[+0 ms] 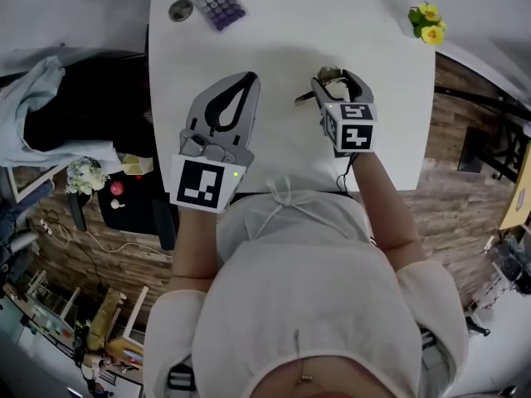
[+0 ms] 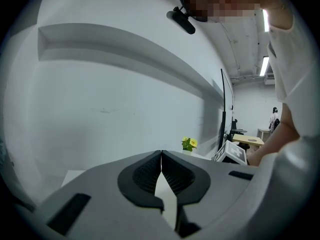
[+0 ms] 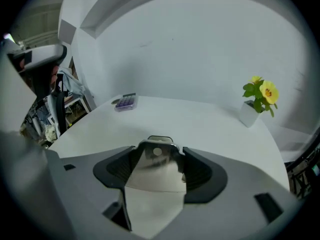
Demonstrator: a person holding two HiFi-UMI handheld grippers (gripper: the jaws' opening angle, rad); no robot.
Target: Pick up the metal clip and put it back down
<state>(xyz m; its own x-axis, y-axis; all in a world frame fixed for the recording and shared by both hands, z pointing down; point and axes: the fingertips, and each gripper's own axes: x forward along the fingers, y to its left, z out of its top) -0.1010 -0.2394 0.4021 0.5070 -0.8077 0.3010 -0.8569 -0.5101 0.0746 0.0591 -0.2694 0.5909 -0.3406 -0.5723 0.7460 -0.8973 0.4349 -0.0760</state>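
Observation:
The metal clip (image 1: 331, 76) is a shiny steel binder-type clip, and my right gripper (image 1: 335, 75) is shut on it over the white table (image 1: 282, 23), right of centre. In the right gripper view the clip (image 3: 156, 166) fills the gap between the black pads (image 3: 199, 171), its wire loop poking out past the tips of the right gripper (image 3: 159, 156). A thin dark arm of the clip (image 1: 304, 99) sticks out to the left. My left gripper (image 1: 248, 77) hovers beside it to the left, shut and empty; its jaws meet in the left gripper view (image 2: 161, 156).
A purple-keyed calculator (image 1: 217, 3) and a small round tin (image 1: 180, 10) lie at the table's far left corner. A white pot of yellow flowers (image 1: 427, 21) stands at the far right corner. Clutter and cables crowd the floor to the left of the table.

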